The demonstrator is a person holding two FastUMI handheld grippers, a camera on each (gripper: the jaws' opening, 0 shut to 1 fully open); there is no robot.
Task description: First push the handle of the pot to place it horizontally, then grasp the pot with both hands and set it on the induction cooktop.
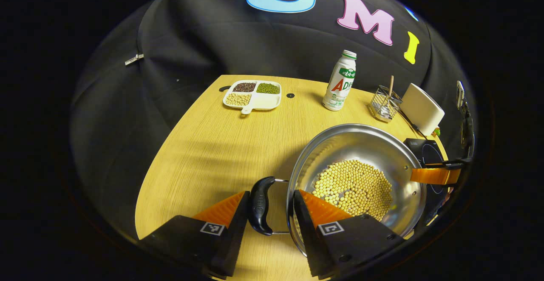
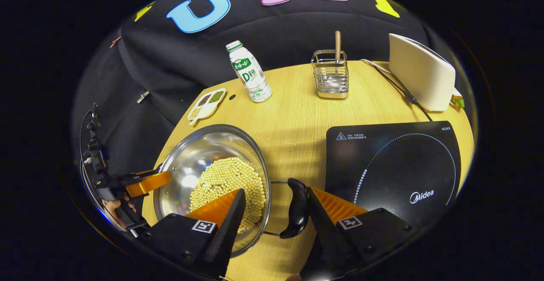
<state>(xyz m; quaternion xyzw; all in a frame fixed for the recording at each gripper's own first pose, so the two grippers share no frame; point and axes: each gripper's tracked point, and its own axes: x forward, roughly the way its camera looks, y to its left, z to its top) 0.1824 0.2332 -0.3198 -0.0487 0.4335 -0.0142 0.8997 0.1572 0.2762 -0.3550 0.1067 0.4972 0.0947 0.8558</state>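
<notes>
A steel pot (image 1: 361, 145) holding soybeans (image 1: 352, 187) rests on the wooden table. My left gripper (image 1: 272, 198) has closed across its black near handle (image 1: 260, 204): one finger presses the handle's outer side, the other sits inside against the pot wall. In the right gripper view, my right gripper (image 2: 275, 196) straddles the pot's other handle (image 2: 297, 208). One finger touches that handle, while the other hangs over the beans with a gap to the rim (image 2: 267, 174). The black induction cooktop (image 2: 395, 166) lies just right of the pot (image 2: 199, 149). The right gripper's finger (image 1: 433, 174) shows at the far rim.
At the back of the table stand a white bottle (image 2: 250, 73), a divided dish of beans (image 1: 253, 94), a wire rack with a wooden-handled utensil (image 2: 331, 75) and a white appliance (image 2: 420, 79) with a cord. A hand (image 2: 117, 206) holds the left gripper.
</notes>
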